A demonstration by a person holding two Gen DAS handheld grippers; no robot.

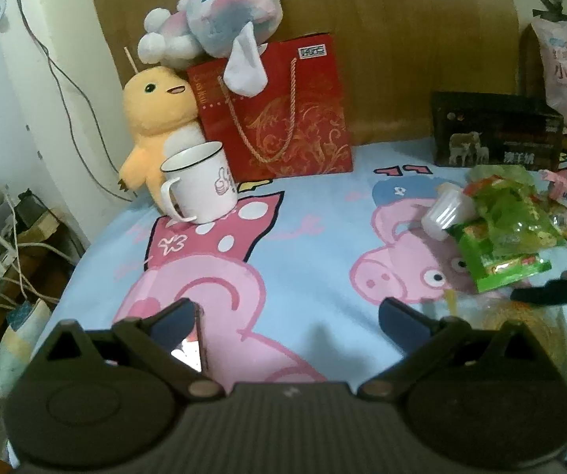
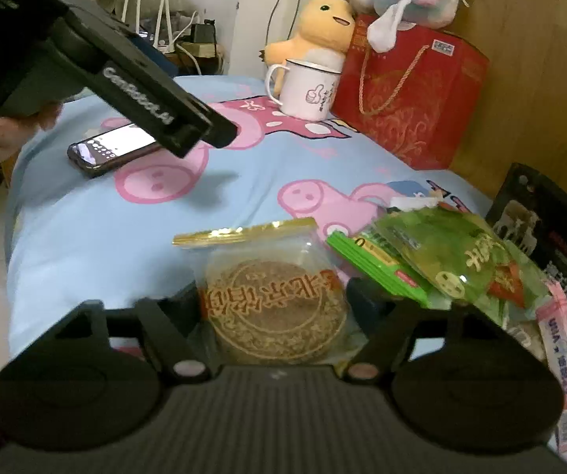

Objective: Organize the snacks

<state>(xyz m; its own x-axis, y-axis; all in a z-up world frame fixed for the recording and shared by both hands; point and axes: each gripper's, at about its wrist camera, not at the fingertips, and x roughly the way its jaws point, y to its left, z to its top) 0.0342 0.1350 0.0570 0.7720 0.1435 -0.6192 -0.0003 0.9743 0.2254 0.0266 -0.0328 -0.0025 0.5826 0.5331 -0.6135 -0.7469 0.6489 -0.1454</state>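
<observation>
The right gripper [image 2: 275, 308] is clamped on a round cake in a clear wrapper [image 2: 275, 304], just left of the green snack packets [image 2: 441, 260]. The left gripper [image 1: 287, 316] hangs with its fingers apart over the bedsheet [image 1: 303, 217], well left of those packets, in front of the white mug [image 1: 200, 189].

bed sheet [image 1: 307, 229]: light blue, pink cartoon pigs | white mug [image 1: 200, 187]: upright on sheet, thumbs-up print, touching yellow plush chick [image 1: 153, 118] behind it | red gift bag [image 1: 283, 118]: rope handle, against wooden headboard [image 1: 402, 39] | pink-grey plush [image 1: 220, 19]: atop bag | phone [image 2: 113, 150]: flat on sheet, screen lit
</observation>
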